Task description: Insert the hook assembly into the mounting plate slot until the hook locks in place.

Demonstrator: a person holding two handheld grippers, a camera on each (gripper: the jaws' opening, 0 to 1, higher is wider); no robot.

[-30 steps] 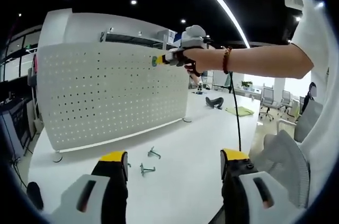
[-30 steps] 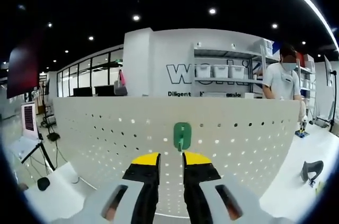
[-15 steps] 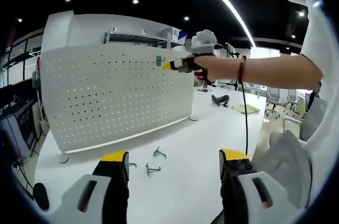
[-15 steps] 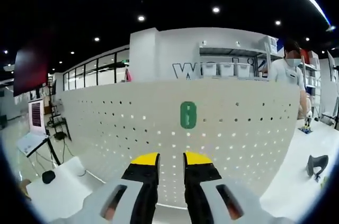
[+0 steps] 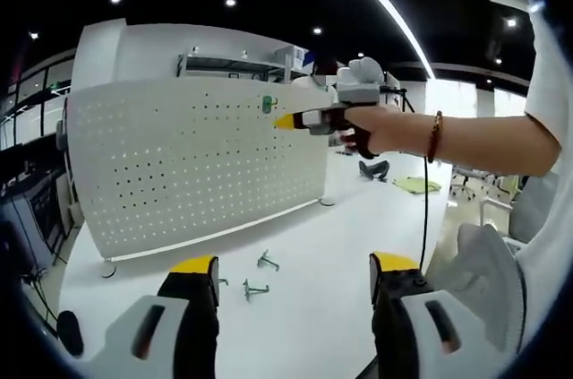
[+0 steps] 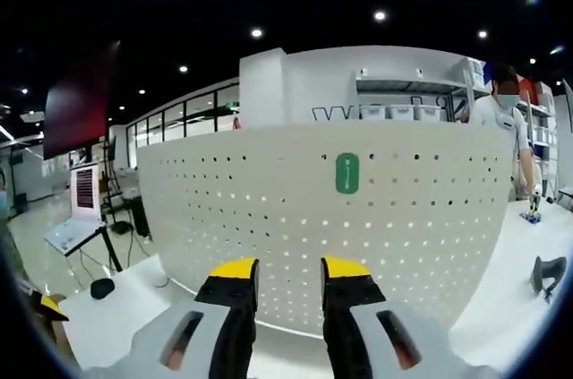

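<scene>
Green hook (image 6: 346,173) seated high on white pegboard (image 6: 269,218) at table (image 5: 331,245) far edge; right gripper (image 6: 288,277) fingers narrow, empty, just off it. Left gripper (image 5: 285,273) fingers wide, empty. Judge: check lock, keep board framed

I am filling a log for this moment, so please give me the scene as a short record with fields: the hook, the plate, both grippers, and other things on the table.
green hook: mounted on the white perforated plate, near its top edge, nothing holding it
perforated plate: standing upright on the white table
right gripper: in front of the plate, apart from the hook, jaws slightly apart and empty
left gripper: low over the table, jaws wide open, empty
spare metal hooks: lying loose on the table before the plate
</scene>
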